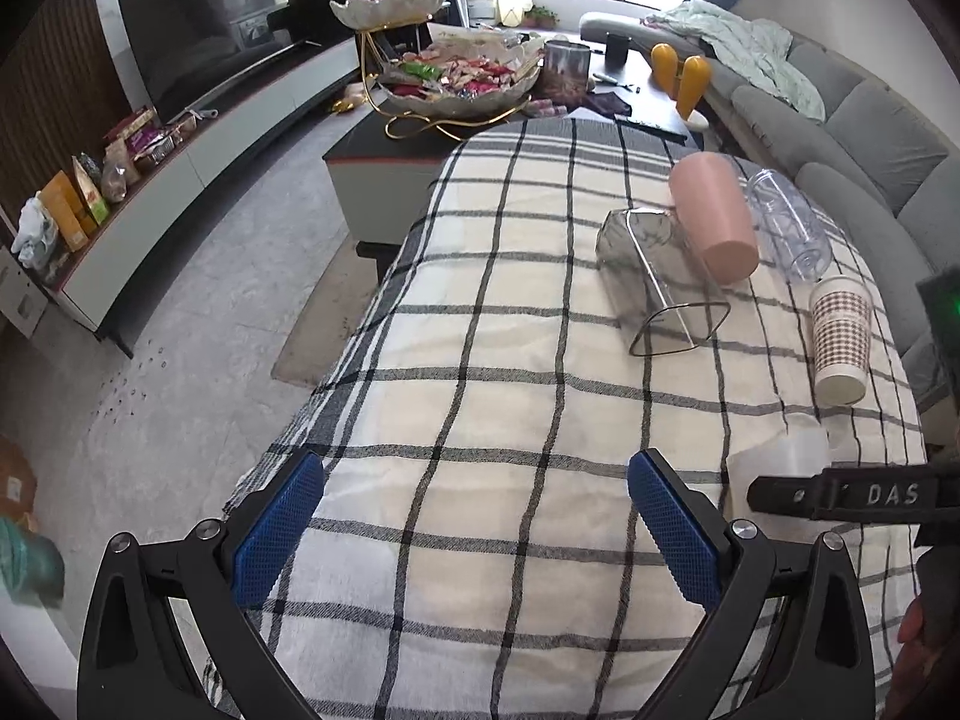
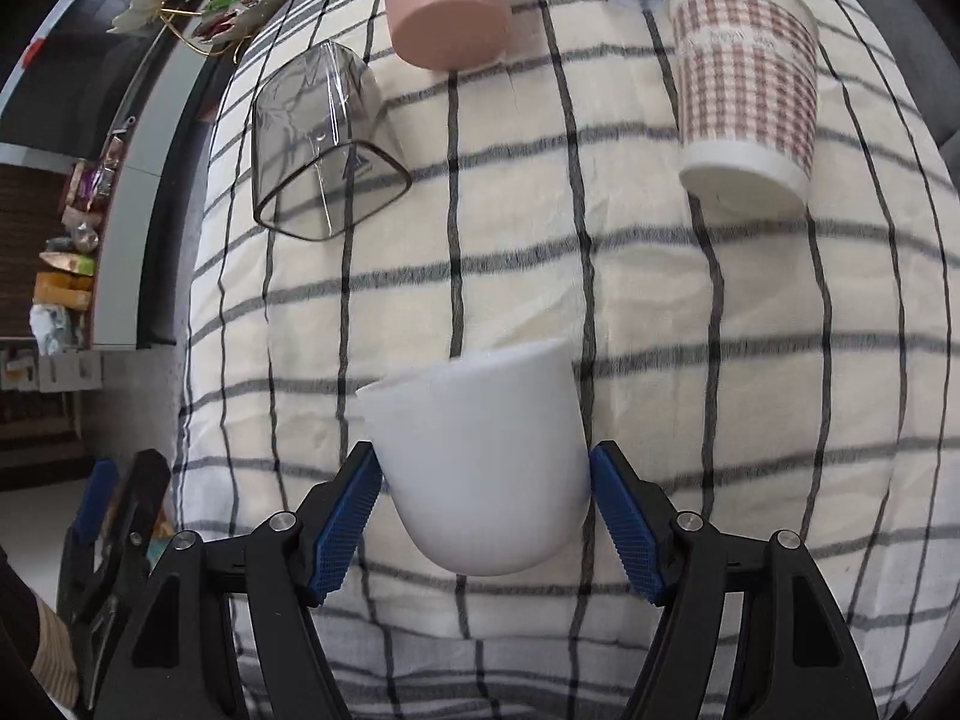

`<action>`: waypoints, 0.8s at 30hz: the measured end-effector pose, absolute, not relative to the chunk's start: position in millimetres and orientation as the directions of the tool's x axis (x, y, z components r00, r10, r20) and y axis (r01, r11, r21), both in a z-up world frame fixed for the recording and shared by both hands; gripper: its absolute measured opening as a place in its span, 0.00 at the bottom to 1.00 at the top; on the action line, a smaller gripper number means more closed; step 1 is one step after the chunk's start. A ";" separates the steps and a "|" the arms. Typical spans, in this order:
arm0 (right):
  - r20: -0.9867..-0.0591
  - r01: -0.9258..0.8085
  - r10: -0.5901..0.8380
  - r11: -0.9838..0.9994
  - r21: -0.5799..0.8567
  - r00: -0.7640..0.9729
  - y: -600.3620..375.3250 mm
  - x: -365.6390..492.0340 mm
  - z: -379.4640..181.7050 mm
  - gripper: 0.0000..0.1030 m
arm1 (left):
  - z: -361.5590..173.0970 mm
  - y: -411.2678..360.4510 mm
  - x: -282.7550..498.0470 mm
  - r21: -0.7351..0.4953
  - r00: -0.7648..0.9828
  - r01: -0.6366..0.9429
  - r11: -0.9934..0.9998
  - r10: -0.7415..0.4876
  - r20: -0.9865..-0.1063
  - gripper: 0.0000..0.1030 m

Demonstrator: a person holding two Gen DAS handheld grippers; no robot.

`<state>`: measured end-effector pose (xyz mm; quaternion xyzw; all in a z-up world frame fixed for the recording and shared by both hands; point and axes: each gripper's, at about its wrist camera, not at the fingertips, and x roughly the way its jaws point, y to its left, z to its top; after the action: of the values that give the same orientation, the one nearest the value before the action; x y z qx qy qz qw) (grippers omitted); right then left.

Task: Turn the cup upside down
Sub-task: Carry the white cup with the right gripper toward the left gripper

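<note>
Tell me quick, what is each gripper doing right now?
Left gripper: open, holding nothing.
Right gripper: shut on the white plastic cup, above the checked tablecloth.

Left tool (image 1: 477, 531) (jaws wide apart) hovers over checked tablecloth (image 1: 510, 408).

Checked cloth (image 1: 480, 420) covers the table. Snack bowl (image 1: 456, 87) beyond it; television (image 1: 204, 36) left, grey sofa (image 1: 864, 138) right.

The letters "DAS" stand in white on the black finger of the right gripper (image 1: 840, 495). Small print on the checked paper cup (image 2: 747, 75) is too blurred to read.
</note>
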<state>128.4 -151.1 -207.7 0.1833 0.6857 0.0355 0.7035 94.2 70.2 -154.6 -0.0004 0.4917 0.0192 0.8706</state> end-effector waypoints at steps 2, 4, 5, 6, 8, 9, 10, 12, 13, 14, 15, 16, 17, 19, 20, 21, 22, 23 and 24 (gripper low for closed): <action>-0.952 0.201 0.299 0.931 0.305 0.061 -150.2 132.4 -207.2 0.69 | -156.9 69.5 96.2 0.014 0.515 -0.030 0.999 0.027 -0.857 1.00; -0.952 0.197 0.298 0.932 0.305 0.063 -152.0 135.5 -206.0 0.69 | -157.3 69.6 97.0 0.011 0.517 -0.023 1.000 0.021 -0.856 1.00; -0.953 0.195 0.295 0.933 0.303 0.068 -151.9 136.1 -206.2 0.70 | -157.6 69.7 97.4 0.014 0.517 -0.022 1.000 0.023 -0.856 1.00; -0.953 0.196 0.296 0.932 0.304 0.070 -152.0 136.4 -206.5 0.70 | -158.0 69.7 98.9 0.019 0.516 -0.023 1.000 0.028 -0.856 1.00; -0.950 0.200 0.304 0.929 0.312 0.070 -153.7 136.8 -207.2 0.71 | -158.3 70.2 100.1 0.016 0.513 -0.025 1.000 0.027 -0.858 1.00; -0.948 0.202 0.310 0.926 0.318 0.072 -154.5 136.2 -207.0 0.72 | -157.4 70.8 99.0 0.012 0.512 -0.028 1.000 0.024 -0.859 1.00; -0.945 0.204 0.317 0.923 0.326 0.077 -156.9 134.5 -206.0 0.74 | -156.1 70.2 98.2 0.009 0.514 -0.029 1.000 0.023 -0.858 1.00; -0.941 0.204 0.322 0.919 0.337 0.103 -161.5 127.9 -198.6 0.75 | -150.4 66.5 93.7 0.006 0.526 -0.023 1.000 0.017 -0.850 1.00; -0.938 0.207 0.322 0.917 0.342 0.126 -164.8 123.9 -192.6 0.75 | -147.5 64.1 91.2 0.002 0.534 -0.020 1.000 0.013 -0.845 1.00; -0.933 0.209 0.323 0.913 0.351 0.159 -169.1 118.3 -183.5 0.76 | -142.7 60.9 86.4 -0.010 0.550 -0.017 1.000 0.001 -0.835 1.00; -0.926 0.205 0.314 0.912 0.355 0.208 -174.6 110.8 -170.9 0.76 | -139.3 58.3 84.1 -0.020 0.559 -0.015 1.000 -0.008 -0.829 1.00; -0.919 0.201 0.299 0.914 0.353 0.257 -179.8 103.7 -159.6 0.77 | -134.7 54.0 78.8 -0.037 0.577 -0.017 0.999 -0.020 -0.817 1.00; -0.907 0.196 0.268 0.919 0.342 0.324 -186.1 93.8 -144.2 0.78 | -131.5 50.3 74.5 -0.045 0.591 -0.028 0.999 -0.020 -0.806 1.00; -0.866 0.192 0.159 0.941 0.278 0.473 -200.1 69.3 -111.0 0.86 | -126.3 38.7 63.1 -0.073 0.633 -0.045 0.996 -0.029 -0.774 1.00; -0.833 0.197 0.087 0.953 0.229 0.547 -206.7 54.6 -95.5 0.89 | -125.2 28.6 57.4 -0.073 0.659 -0.034 0.997 -0.032 -0.752 1.00; -0.783 0.211 -0.002 0.964 0.165 0.622 -213.3 37.1 -79.9 0.92 | -124.8 20.7 54.9 -0.063 0.673 -0.023 0.998 -0.031 -0.739 1.00; -0.728 0.231 -0.087 0.968 0.100 0.680 -218.3 19.7 -67.3 0.94 | -125.7 7.6 50.2 -0.045 0.695 0.000 0.999 -0.032 -0.718 1.00; -0.696 0.243 -0.128 0.968 0.069 0.706 -224.5 11.0 -60.1 0.94 | -128.1 -6.1 45.8 -0.032 0.713 0.030 0.999 -0.044 -0.699 1.00; -0.648 0.259 -0.181 0.966 0.026 0.740 -227.7 -3.3 -52.5 0.97 | -129.4 -13.3 44.4 -0.028 0.722 0.047 0.999 -0.053 -0.690 1.00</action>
<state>-3.3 -227.7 -52.5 0.0573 0.3407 -0.1182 0.9310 44.4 -13.3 -129.4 -0.0042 0.3717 -0.0268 0.9280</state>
